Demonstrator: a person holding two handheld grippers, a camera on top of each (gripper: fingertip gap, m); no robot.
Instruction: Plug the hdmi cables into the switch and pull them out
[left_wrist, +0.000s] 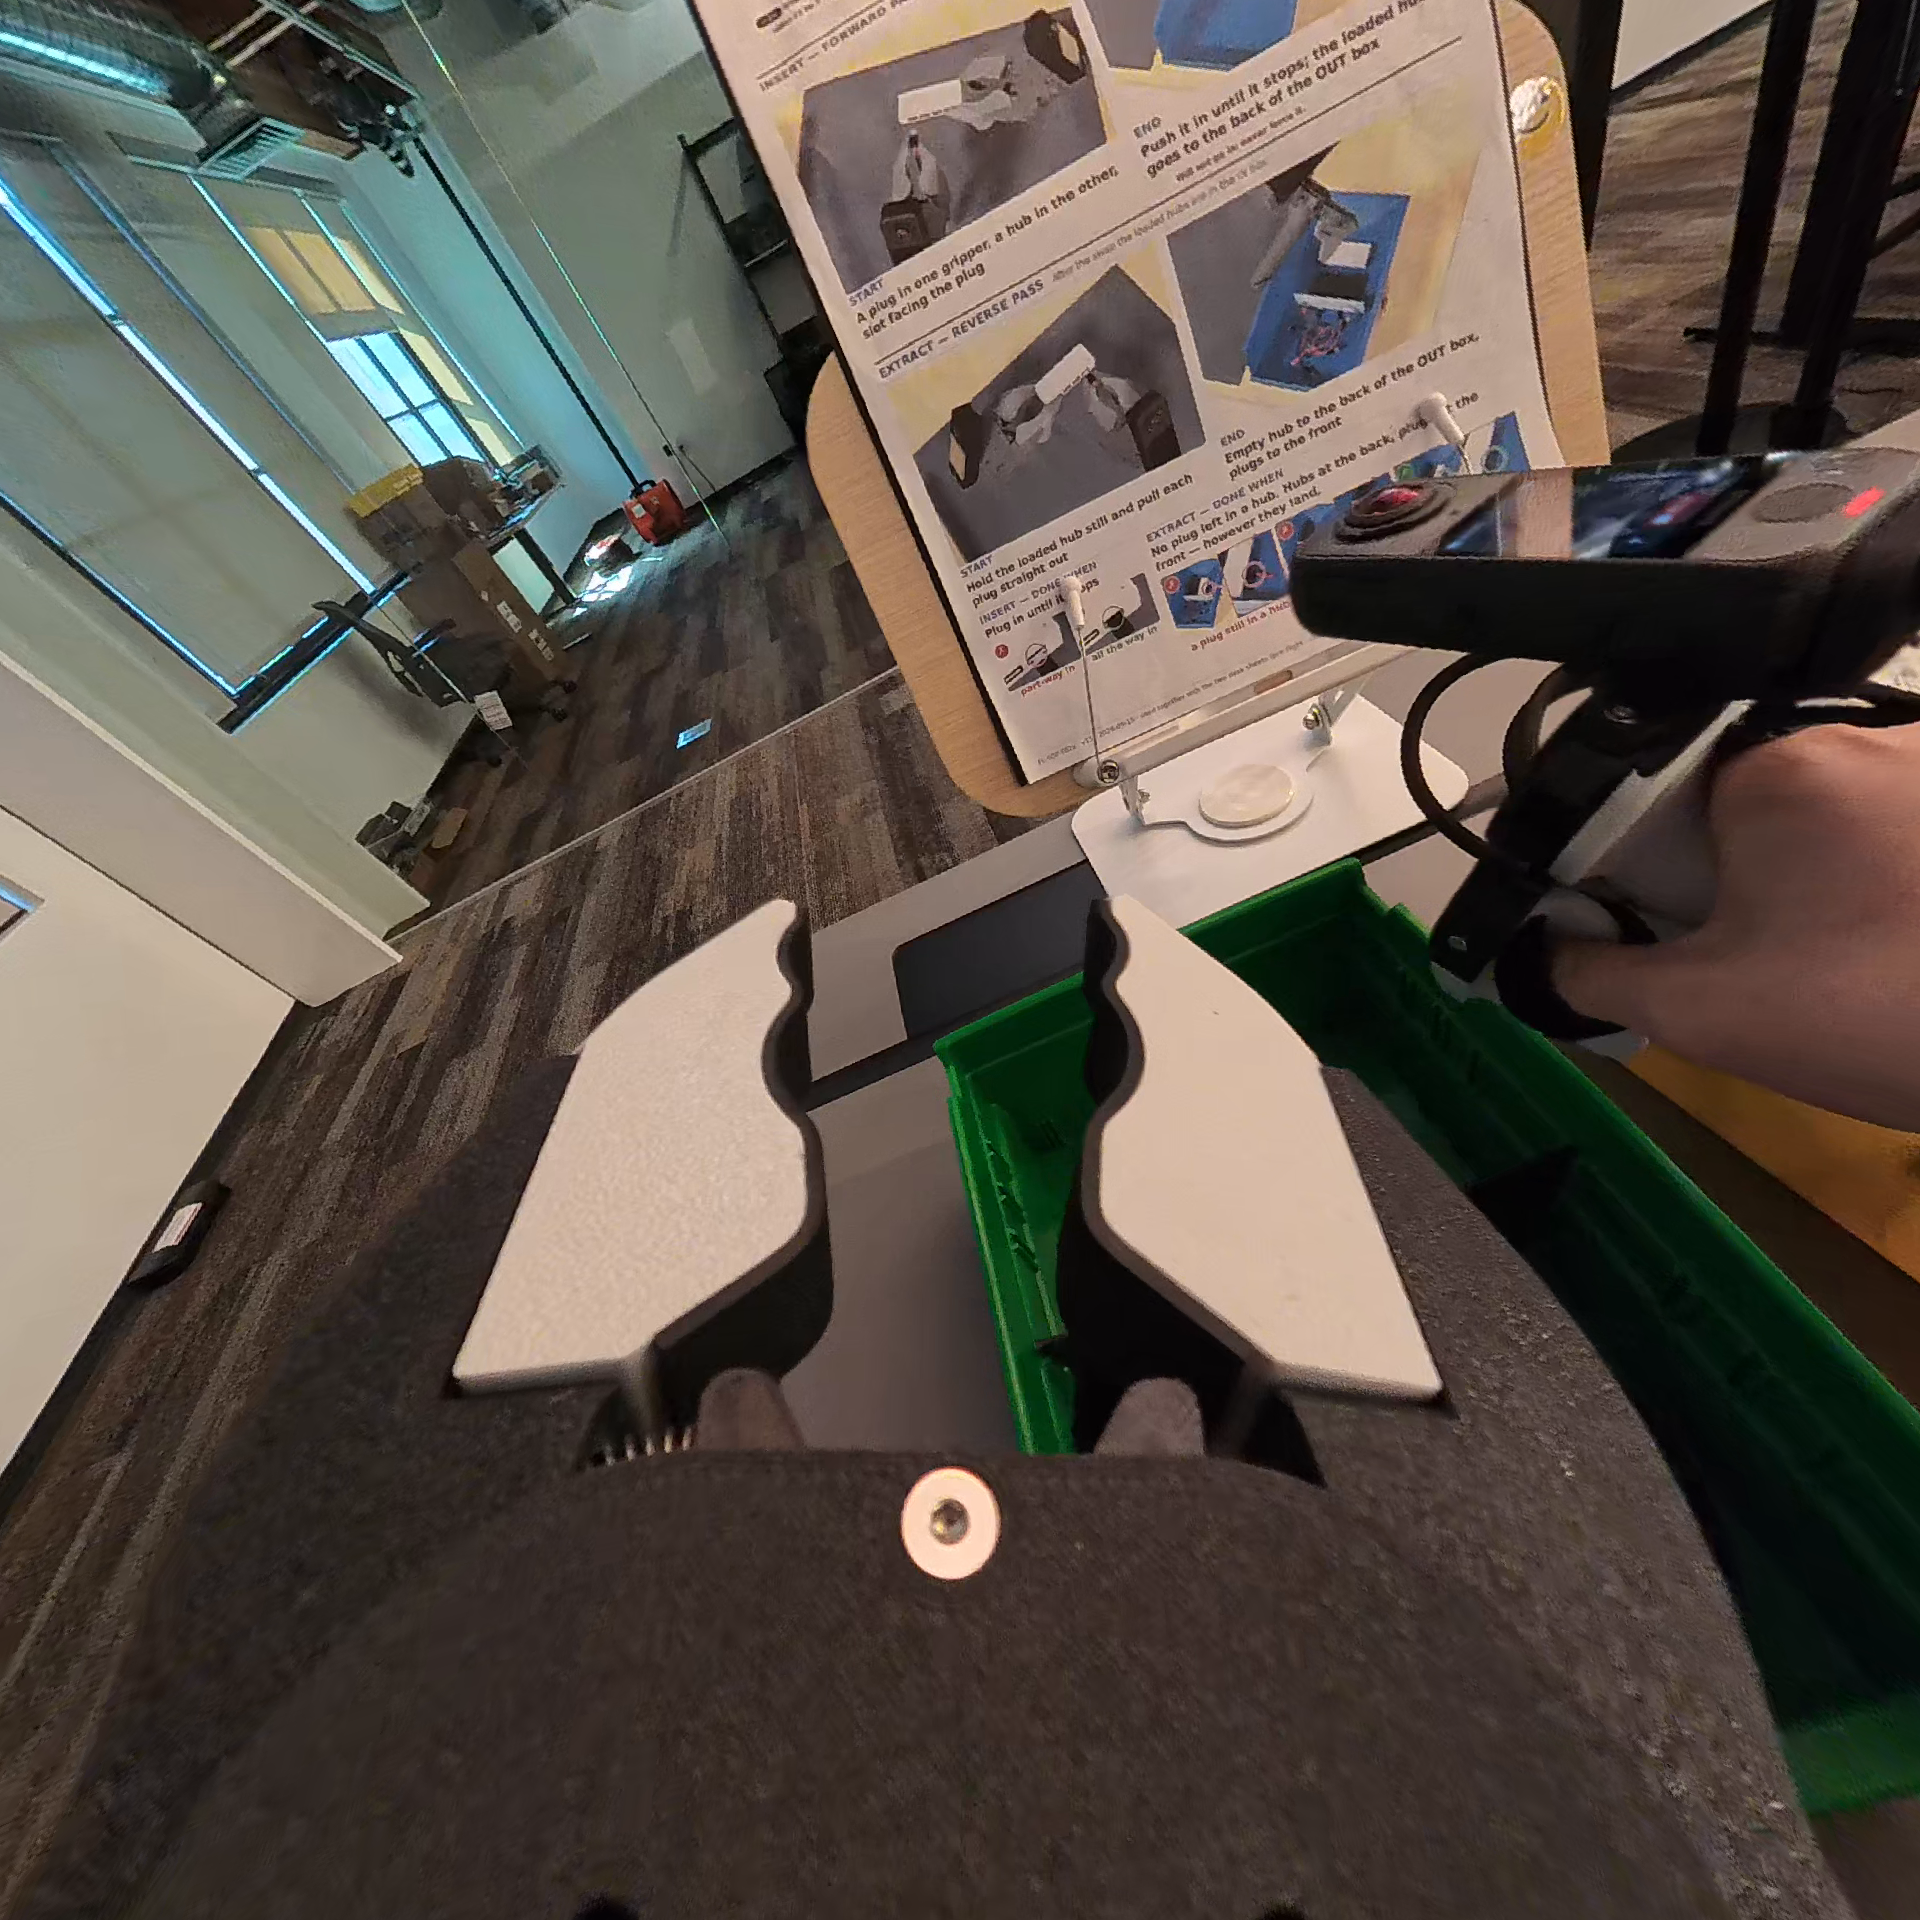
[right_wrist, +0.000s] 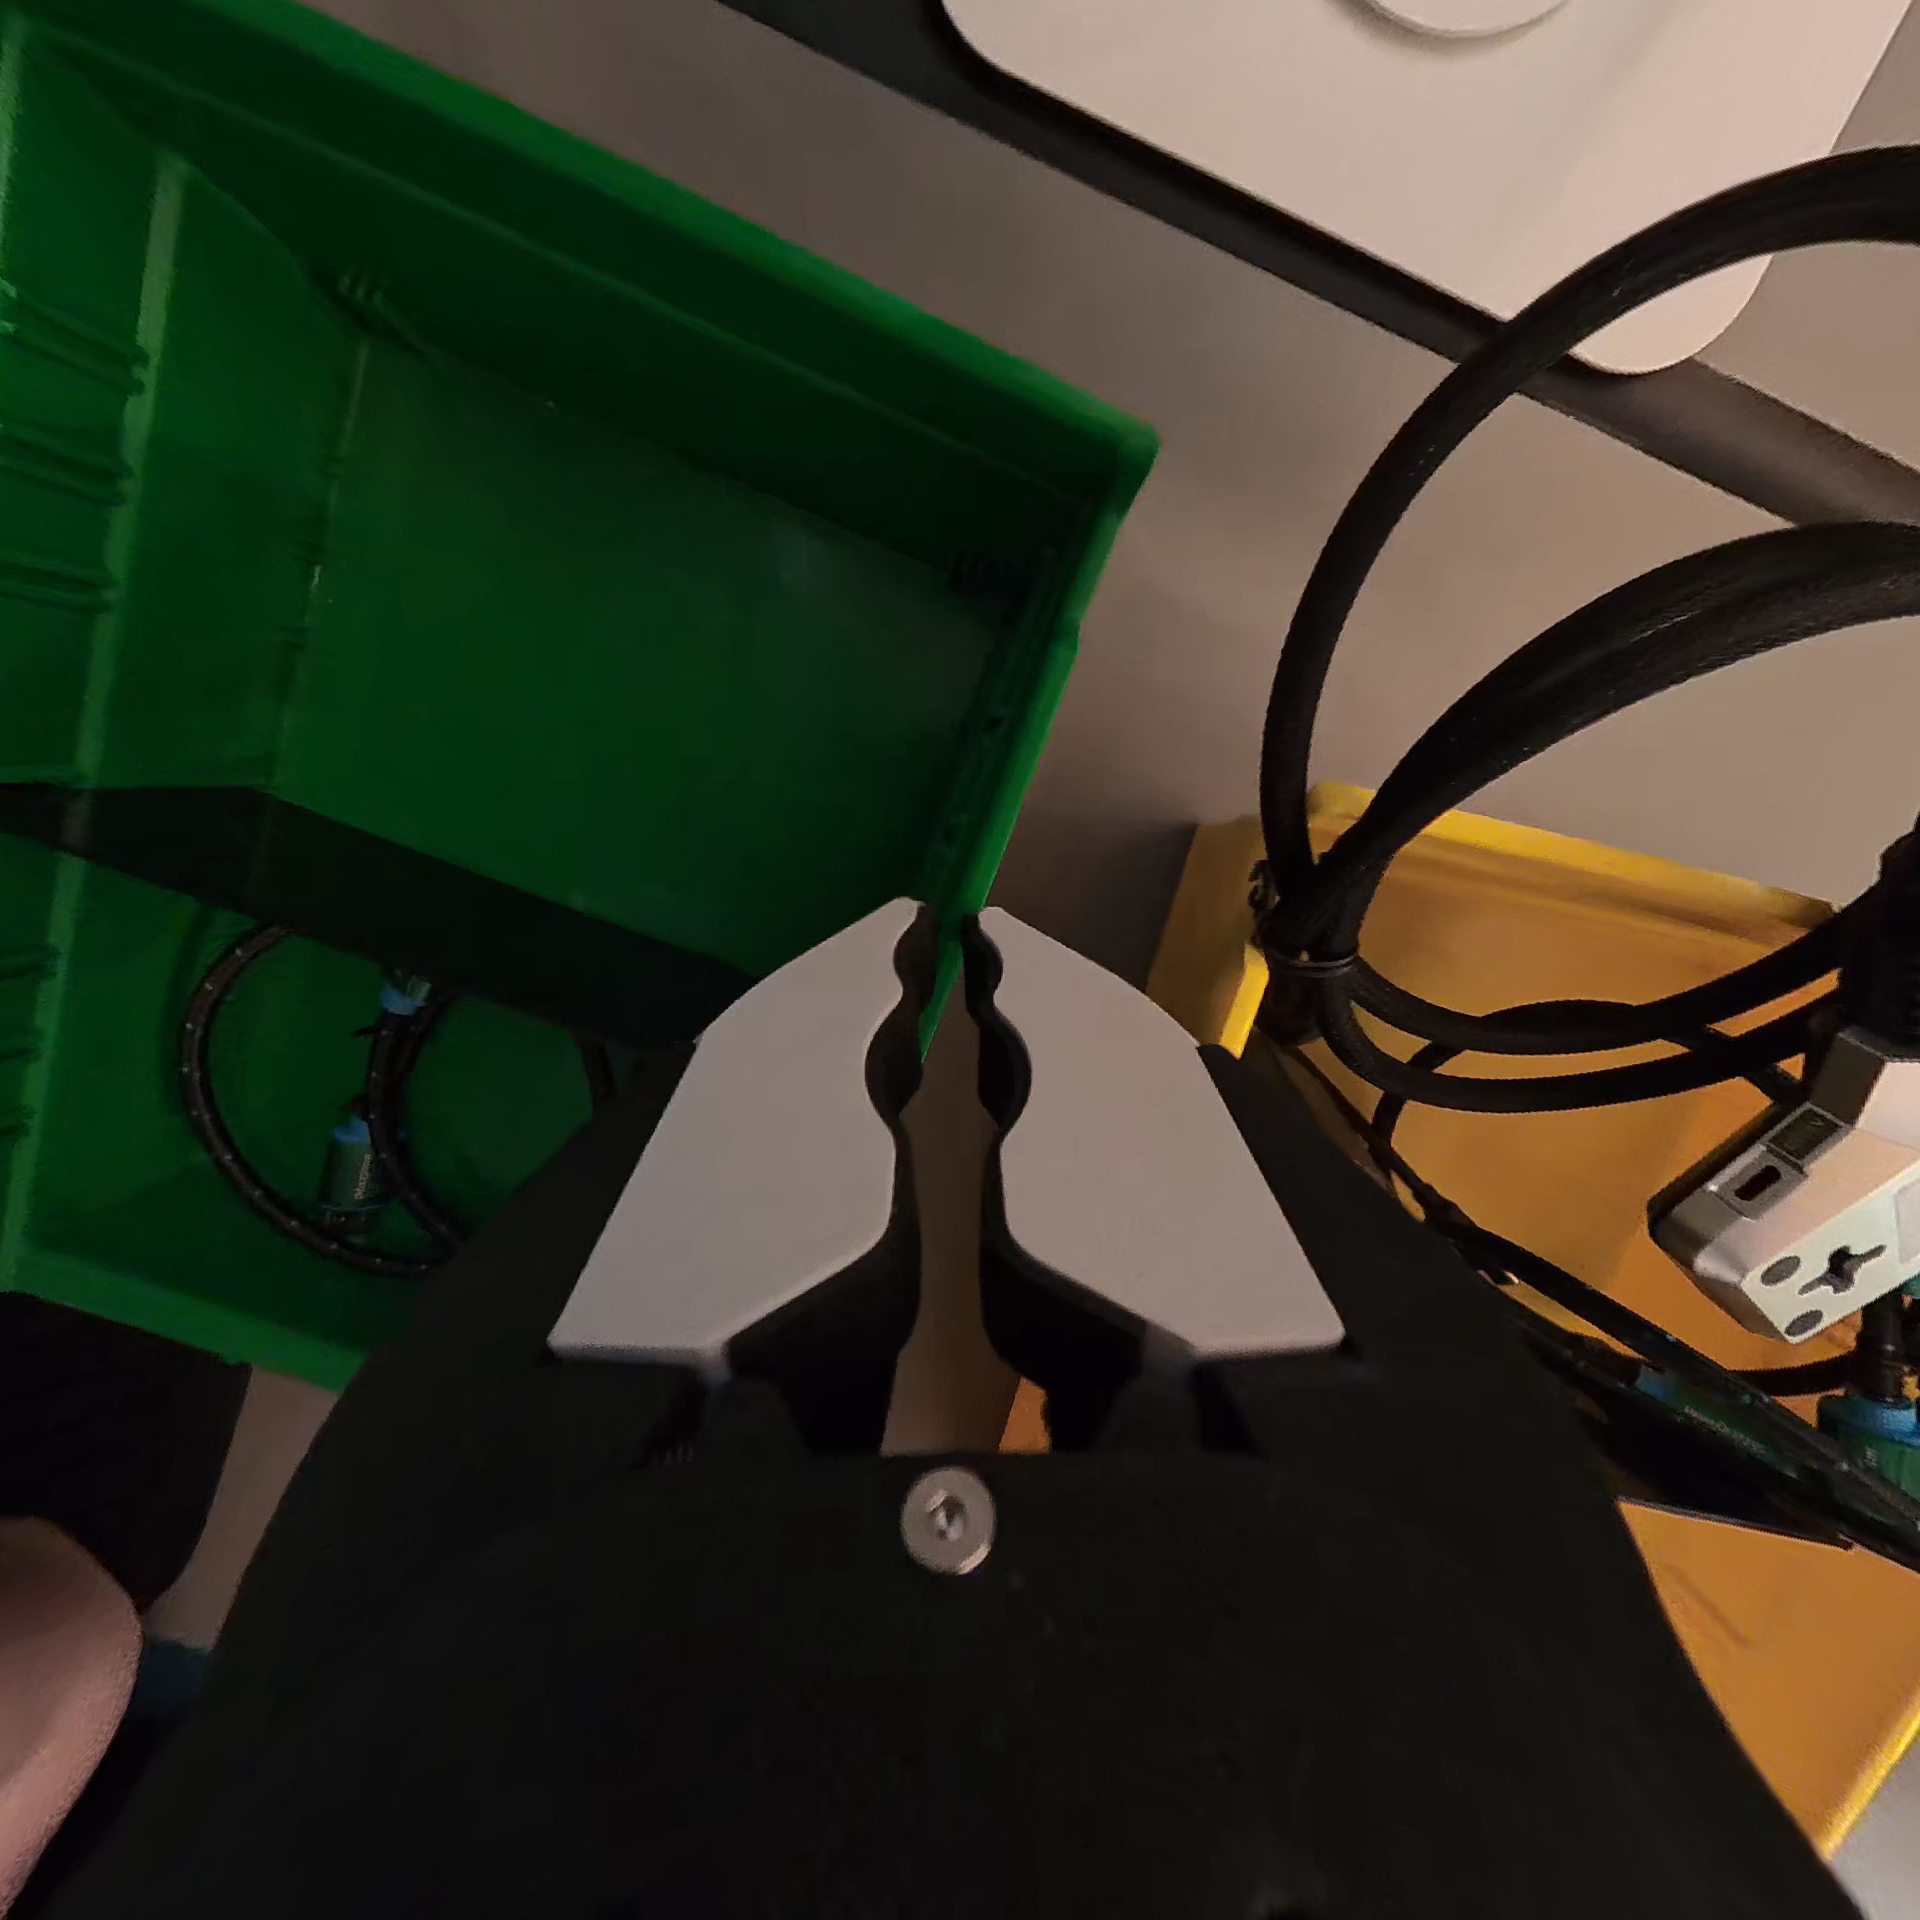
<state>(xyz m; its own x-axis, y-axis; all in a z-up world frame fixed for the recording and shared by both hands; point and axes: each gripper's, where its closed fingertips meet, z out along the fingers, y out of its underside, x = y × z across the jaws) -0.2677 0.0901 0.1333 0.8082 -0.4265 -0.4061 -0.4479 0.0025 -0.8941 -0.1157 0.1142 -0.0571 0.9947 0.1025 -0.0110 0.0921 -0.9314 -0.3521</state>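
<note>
In the right wrist view, a green bin (right_wrist: 582, 623) is filling the upper left, holding a coiled black cable (right_wrist: 301, 1122) at lower left. A yellow tray (right_wrist: 1475, 904) at right is holding the silver switch (right_wrist: 1787, 1236) and bundled HDMI cables (right_wrist: 1351, 727), partly cut off. The right gripper (right_wrist: 943, 920) is nearly closed, gripping nothing. The left gripper (left_wrist: 940, 935) is gaping wide, empty.

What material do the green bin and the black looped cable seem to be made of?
Green bin: probably moulded plastic, a soft sheen, with ribbed walls. Black looped cable: a woven fabric sleeve, matte, with a visible braid; what lies underneath is hidden.
</note>
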